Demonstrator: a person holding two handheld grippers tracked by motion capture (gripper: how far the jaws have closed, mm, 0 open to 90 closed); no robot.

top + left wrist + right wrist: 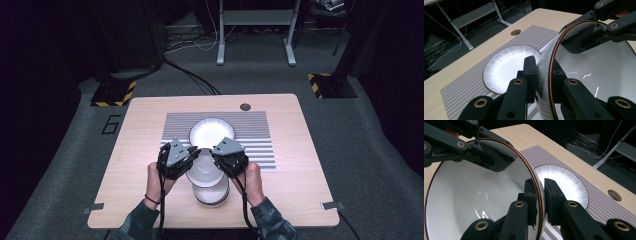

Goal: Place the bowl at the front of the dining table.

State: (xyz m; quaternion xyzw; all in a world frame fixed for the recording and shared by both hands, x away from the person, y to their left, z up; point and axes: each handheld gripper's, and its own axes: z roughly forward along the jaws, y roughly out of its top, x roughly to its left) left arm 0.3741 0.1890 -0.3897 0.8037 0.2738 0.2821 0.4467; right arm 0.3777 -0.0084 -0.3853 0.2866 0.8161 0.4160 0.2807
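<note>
Above the pale wooden table (145,150), two grippers share one white ceramic bowl with a copper-brown rim (204,170): the left gripper (541,72) and right gripper (541,195) each pinch opposite rim edges. It hangs roughly level, mouth upward, over a second bowl (211,195). A third (212,131) sits on the striped mat (255,135).

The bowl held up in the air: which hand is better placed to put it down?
Neither alone, probably. The left gripper and right gripper each clamp opposite sides of the bowl rim, so both should lower it together.
</note>
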